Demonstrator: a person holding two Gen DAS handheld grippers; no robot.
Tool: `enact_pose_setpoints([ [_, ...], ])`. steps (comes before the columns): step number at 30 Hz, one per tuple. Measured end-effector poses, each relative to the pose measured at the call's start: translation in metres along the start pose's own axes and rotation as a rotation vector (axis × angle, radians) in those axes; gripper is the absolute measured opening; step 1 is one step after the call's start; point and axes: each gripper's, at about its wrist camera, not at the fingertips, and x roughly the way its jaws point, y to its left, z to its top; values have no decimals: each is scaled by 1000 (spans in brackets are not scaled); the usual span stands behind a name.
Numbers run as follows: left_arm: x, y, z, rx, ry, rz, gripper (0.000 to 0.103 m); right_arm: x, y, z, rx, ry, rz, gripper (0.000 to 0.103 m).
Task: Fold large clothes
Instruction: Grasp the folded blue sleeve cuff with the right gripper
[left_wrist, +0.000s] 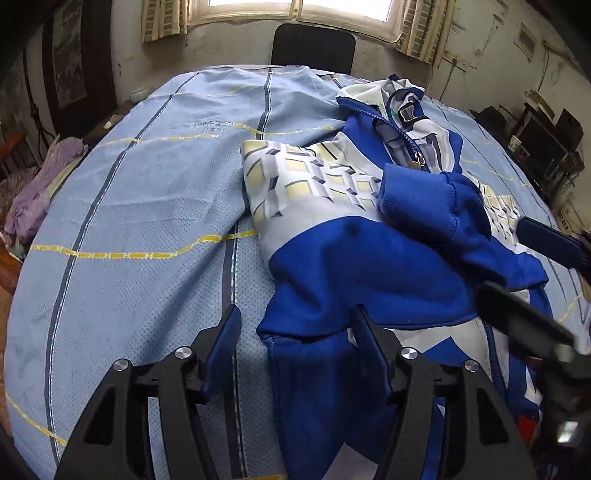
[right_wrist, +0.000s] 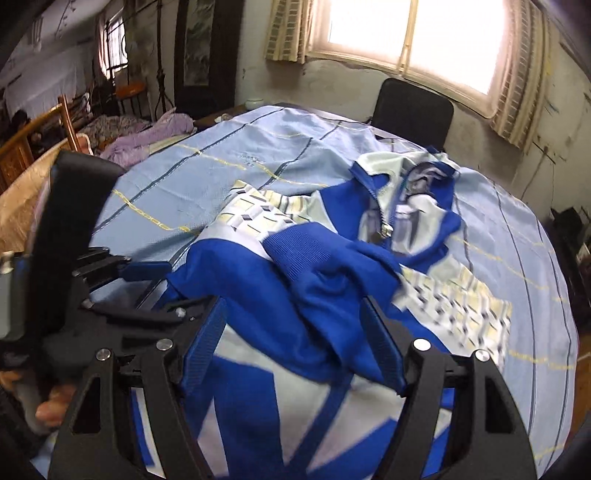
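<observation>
- Blue and white fabric: a zip-up jacket (left_wrist: 369, 258) lies crumpled on a table draped in a pale blue cloth (left_wrist: 147, 192) with yellow and dark stripes.
- The jacket sits toward the right side of the cloth, its collar and half-open zipper (left_wrist: 417, 162) pointing to the far edge, where a black chair (left_wrist: 312, 48) stands under a bright window (left_wrist: 299, 7).
- One blue ribbed-cuff sleeve (left_wrist: 424, 203) is folded across the jacket's chest, just below the zipper.
- The left gripper (left_wrist: 295, 332) hovers over the jacket's near left corner, jaws released and apart; blue fabric lies beneath them, not pinched.
- The right gripper (right_wrist: 295, 332) hangs over the jacket's near middle, jaws likewise spread wide, with the folded sleeve lying under and between them and no pad visibly pressing on it.
- In the right wrist view the left gripper (right_wrist: 147, 273) shows at the jacket's left edge, beside a person's fingers (right_wrist: 51, 406).
- A lilac bundle of cloth (right_wrist: 147, 136) lies beyond the table's far left edge.
</observation>
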Motion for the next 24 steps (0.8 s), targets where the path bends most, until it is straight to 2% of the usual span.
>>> enact_pose_setpoints([
  [5,-1,6,1,-21,8,-28,58,37,-18,15,76,31,-10,68],
  [10,1,-5,0,35,2,24,62,52,-1,17,-2,46,-52,67],
  [12,4,-9,-1,51,-3,37,67,55,1,18,-18,42,-90,55],
  [13,5,-10,0,56,-5,40,67,52,-4,18,-2,28,-87,38],
  [14,5,-9,-1,56,-6,40,68,48,-10,18,24,15,-64,26],
  [16,5,-8,-1,51,-5,35,68,25,-35,18,126,-48,-43,18],
  [18,5,-9,-1,54,-6,39,69,-1,-72,11,262,-120,-36,19],
  [20,5,-11,-2,58,-5,43,73,-19,-120,-11,443,-155,-24,24],
  [21,5,-13,-3,63,-4,47,74,-20,-137,-24,508,-140,-24,25],
  [22,6,-14,-3,66,-5,52,74,-15,-154,-41,567,-89,-10,33],
  [23,6,-16,-4,73,0,55,76,-8,-168,-58,630,-46,25,38],
  [24,7,-17,-4,82,-1,63,77,-4,-176,-69,678,-29,58,39],
])
